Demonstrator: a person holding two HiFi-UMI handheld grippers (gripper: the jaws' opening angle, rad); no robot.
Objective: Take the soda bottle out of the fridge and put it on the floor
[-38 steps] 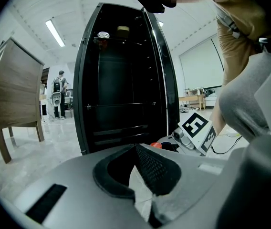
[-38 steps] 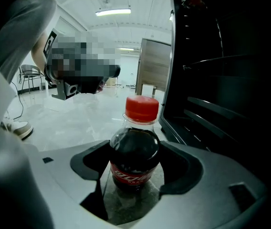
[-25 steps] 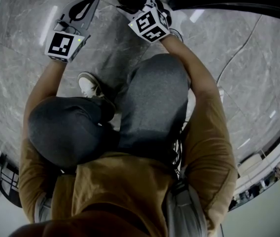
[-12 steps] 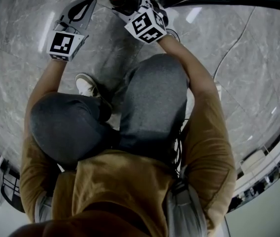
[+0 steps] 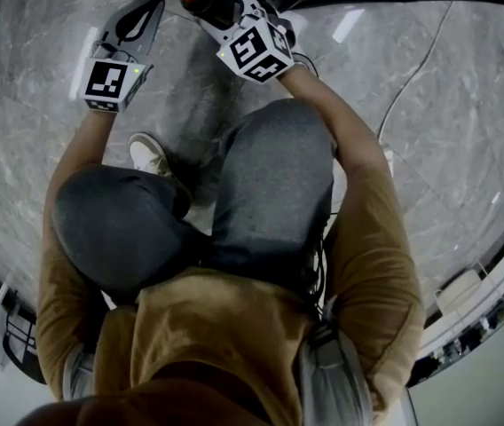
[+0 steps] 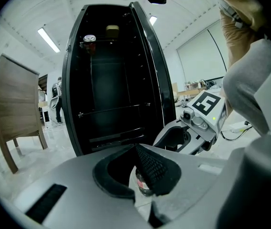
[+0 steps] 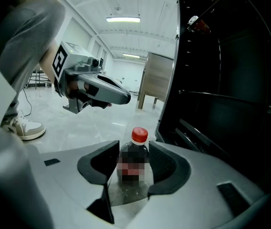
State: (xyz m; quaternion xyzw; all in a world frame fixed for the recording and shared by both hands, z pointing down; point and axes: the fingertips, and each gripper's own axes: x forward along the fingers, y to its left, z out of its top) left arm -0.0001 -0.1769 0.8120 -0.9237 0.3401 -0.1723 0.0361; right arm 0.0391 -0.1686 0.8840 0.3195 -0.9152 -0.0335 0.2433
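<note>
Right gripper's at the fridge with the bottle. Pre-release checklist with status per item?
1. Red-capped dark plastic soda bottle out of the open black fridge: ok.
2. Bottle upright: ok.
3. Bottle between the right gripper pads, jaws closing on it: ok.
4. Bottle base resting on the grey marble floor: cannot tell, the gripper body hides it.
5. Left gripper shut, empty, apart from the bottle: ok.

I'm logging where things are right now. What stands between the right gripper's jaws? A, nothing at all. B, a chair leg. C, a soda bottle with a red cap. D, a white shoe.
C: the right gripper view shows the red-capped soda bottle upright between the jaws of the right gripper, which are closing on it.
</note>
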